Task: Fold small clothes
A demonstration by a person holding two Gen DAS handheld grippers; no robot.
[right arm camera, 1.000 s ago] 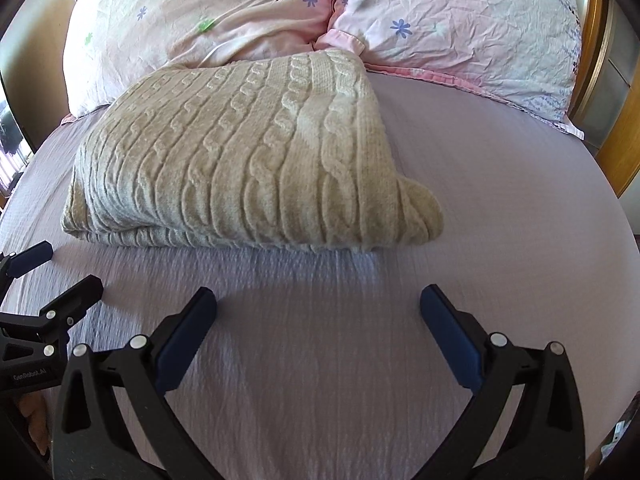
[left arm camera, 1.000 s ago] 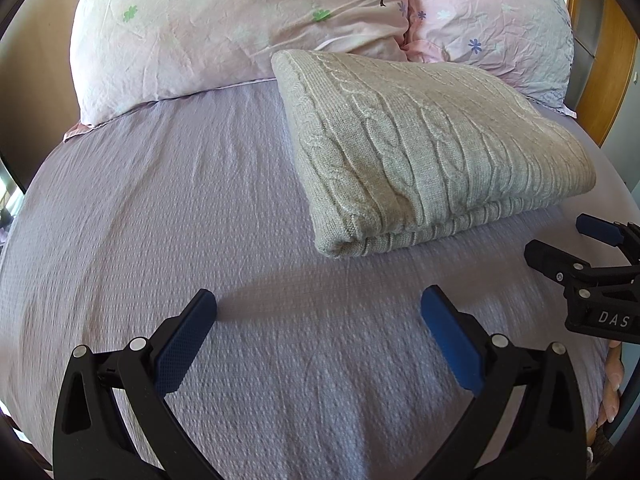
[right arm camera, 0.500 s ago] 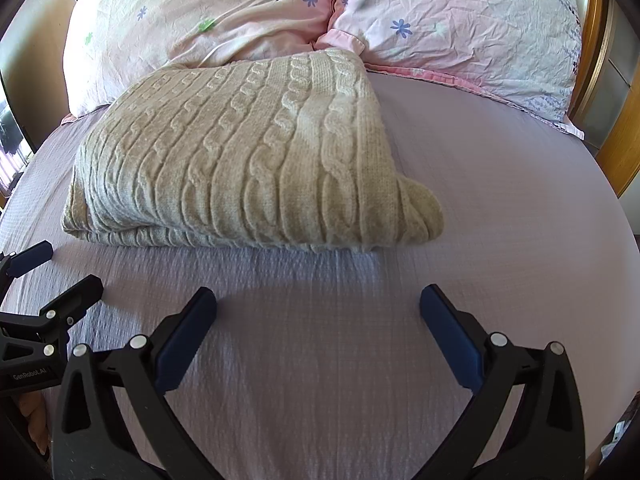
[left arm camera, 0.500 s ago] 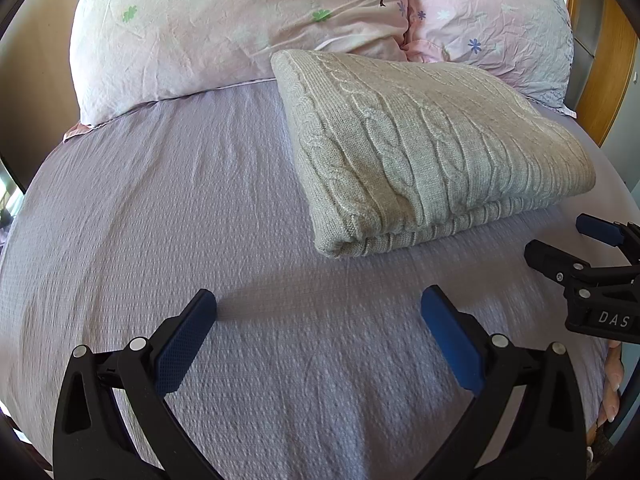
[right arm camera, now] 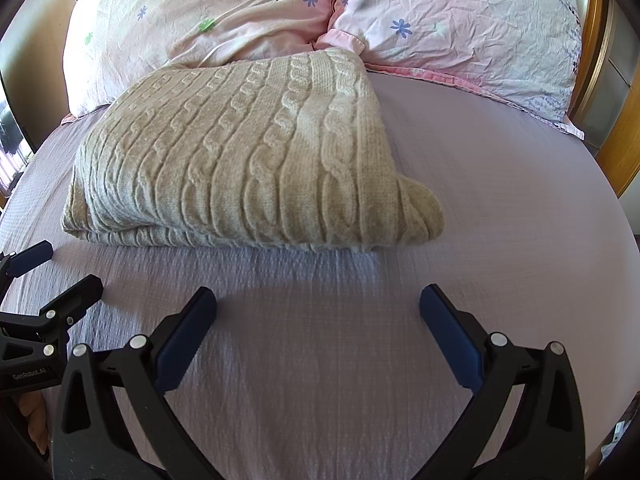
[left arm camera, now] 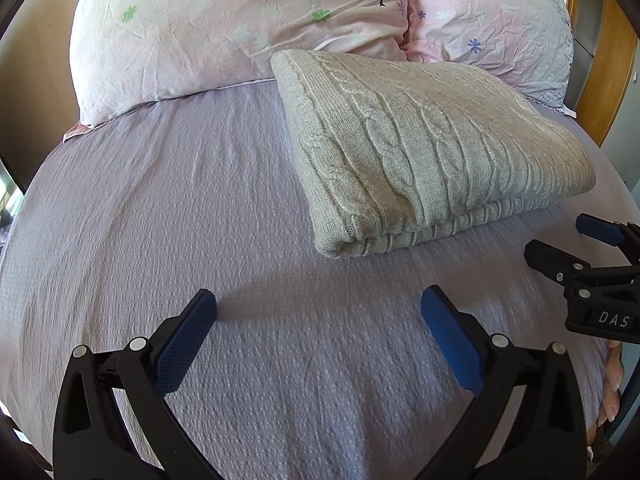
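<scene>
Nothing has shifted since a moment ago — both claws, left claw (left arm camera: 318, 312) and right claw (right arm camera: 318, 308), hover spread and empty over the bed (left arm camera: 160, 208). Folded sweater (right arm camera: 248, 160) lies just ahead; tidying its bulging corner looks best — gently.

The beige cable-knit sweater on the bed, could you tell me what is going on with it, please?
The beige cable-knit sweater lies folded on the lilac bedsheet, its far edge against the pink floral pillows. A person holds two black grippers with blue pads: the left gripper and right gripper are both open, short of the sweater, gripping nothing.
</scene>
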